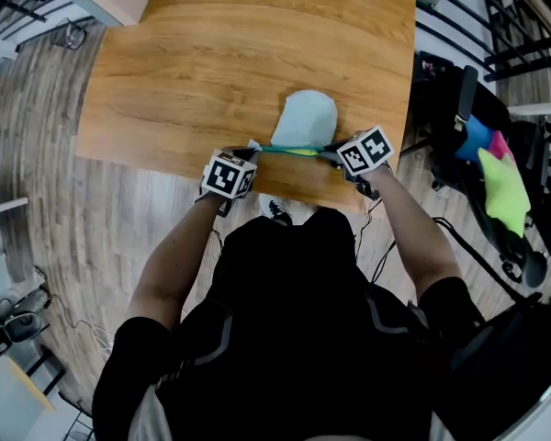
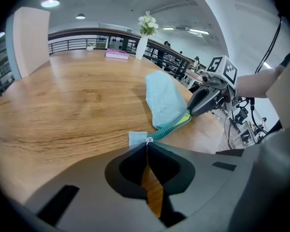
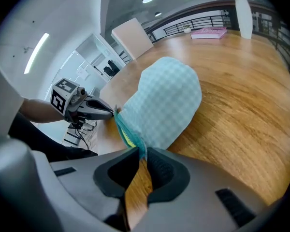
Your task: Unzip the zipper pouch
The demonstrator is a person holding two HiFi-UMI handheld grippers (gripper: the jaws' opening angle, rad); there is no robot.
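The wooden counter (image 1: 211, 72) fills the upper middle of the head view, with grey plank floor (image 1: 37, 173) to its left and below its near edge. A person in a dark top stands at that near edge with both forearms reaching forward.

The zipper pouch (image 1: 305, 118), pale blue with a fine check, lies on the counter close to the near edge, right of the middle. Its rounded end points away from the person. Its zipper edge faces the person and is stretched in a line between the two claws.

The left claw (image 1: 253, 148) is clenched tight on the left end of the pouch's zipper edge. In the left gripper view its jaws meet with no gap at that end, where a small metal piece and a pale fabric tab (image 2: 137, 138) show at the tips. The right claw (image 1: 327, 153) is clenched on the right end of the pouch, and in the right gripper view the fabric and zipper edge are pinched between its pads.

The teal zipper (image 2: 171, 125) runs between the two grips. A strip of yellow lining (image 3: 127, 137) shows along its middle, so that part of it gapes.

At the far edge of the counter lie a pink book (image 2: 117, 54) and a white vase (image 2: 141, 46) with pale flowers.
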